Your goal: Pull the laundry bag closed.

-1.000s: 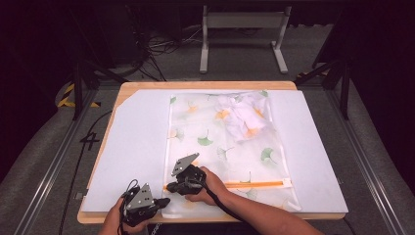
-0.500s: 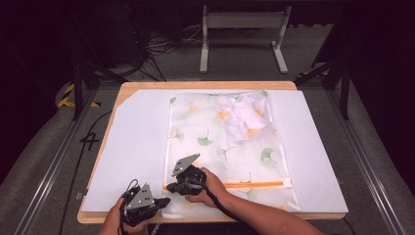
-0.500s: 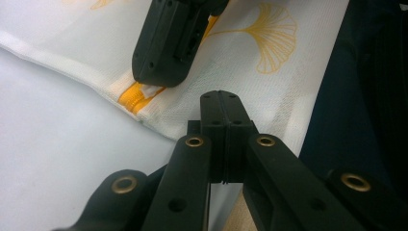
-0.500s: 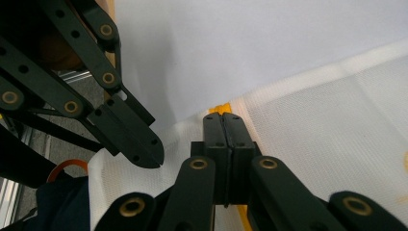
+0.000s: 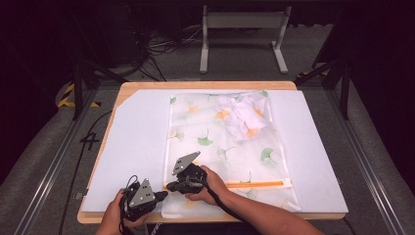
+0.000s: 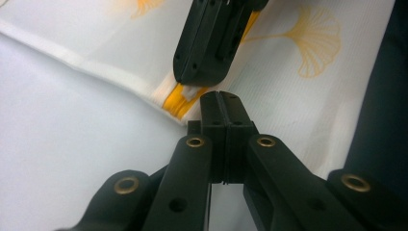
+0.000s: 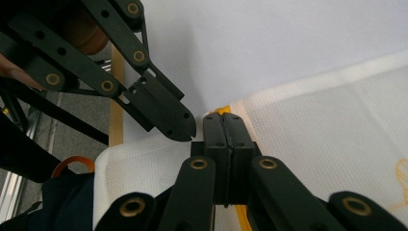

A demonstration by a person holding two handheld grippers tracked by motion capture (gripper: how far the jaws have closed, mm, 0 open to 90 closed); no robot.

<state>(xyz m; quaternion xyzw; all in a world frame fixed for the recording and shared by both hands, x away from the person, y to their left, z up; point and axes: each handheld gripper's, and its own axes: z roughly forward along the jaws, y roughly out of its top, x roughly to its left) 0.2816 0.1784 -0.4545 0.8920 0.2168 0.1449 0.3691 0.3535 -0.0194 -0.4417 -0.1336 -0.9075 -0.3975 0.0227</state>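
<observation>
Both grippers meet at the near left corner of the bag [image 5: 220,147]: the right gripper [image 5: 170,186] is clamped on the orange zipper [image 5: 257,184] end, and the left gripper [image 5: 163,195] pinches the bag's mesh beside it. No writing is readable; the bag, printed with ginkgo leaves, lies on the table's white sheet [image 5: 132,147].

A light wooden table [image 5: 205,86] with rounded corners stands in the middle of the scene, and a large pale grey sheet [image 5: 132,147] covers most of its top. The floor around it is grey carpet [image 5: 391,161], dim at the edges. Beyond the far side stands a white metal frame [image 5: 242,22] on two long feet, and to its left a tangle of dark cables [image 5: 161,49] lies on the floor. Black metal struts [image 5: 78,83] rise at the far left and far right. A strip of yellow-and-black tape [image 5: 68,95] marks the floor at the left. Silver rails [image 5: 46,176] run along both sides. The far background is dark; the light falls on the tabletop.
</observation>
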